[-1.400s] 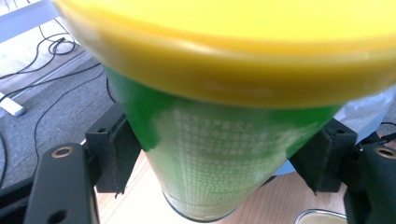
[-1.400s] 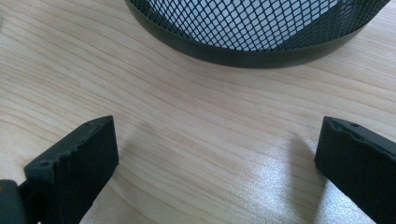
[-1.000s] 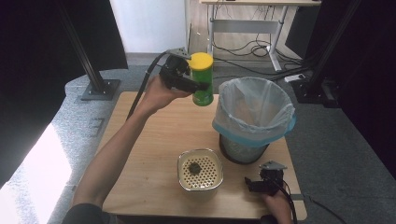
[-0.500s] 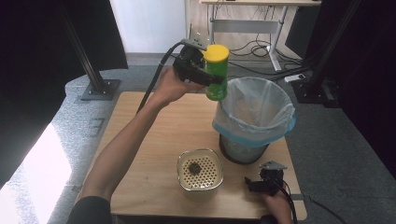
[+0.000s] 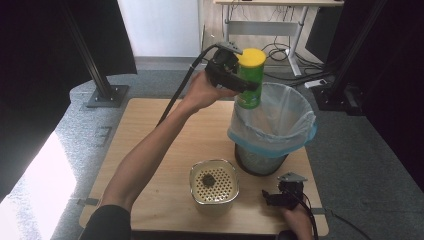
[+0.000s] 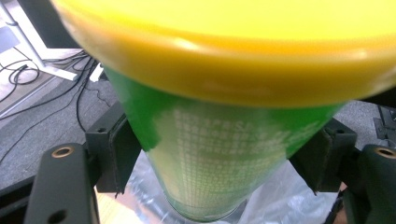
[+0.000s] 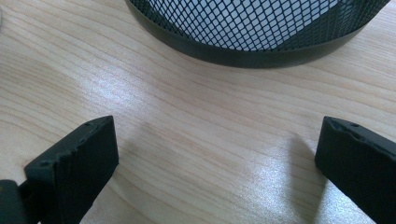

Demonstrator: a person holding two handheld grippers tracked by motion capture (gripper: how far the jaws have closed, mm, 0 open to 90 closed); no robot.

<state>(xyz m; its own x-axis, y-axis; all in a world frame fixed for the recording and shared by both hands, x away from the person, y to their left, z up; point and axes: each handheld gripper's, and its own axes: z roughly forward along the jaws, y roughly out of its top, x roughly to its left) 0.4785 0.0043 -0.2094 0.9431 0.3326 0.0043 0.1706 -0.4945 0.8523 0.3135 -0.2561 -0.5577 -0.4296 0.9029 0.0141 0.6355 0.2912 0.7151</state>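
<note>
A green can with a yellow lid [image 5: 250, 77] hangs upright over the left rim of the mesh waste bin [image 5: 272, 125], which is lined with a clear bag. My left gripper [image 5: 240, 82] is shut on the can's body; in the left gripper view both pads press its green sides [image 6: 215, 154], with the bag below it. My right gripper [image 5: 275, 197] rests low on the wooden table [image 5: 150, 150] near the front right edge, jaws wide apart with nothing between them. In the right gripper view its gripper [image 7: 217, 154] faces the bin's black mesh base [image 7: 252, 32].
A square cream container with a perforated insert and dark bits in it [image 5: 214, 186] stands at the table's front middle. Beyond the table are a stand base [image 5: 105, 95], cables and desk legs on the floor.
My left gripper has carried the can to the right and slightly up, from left of the bin to above its left rim. The right gripper has stayed put.
</note>
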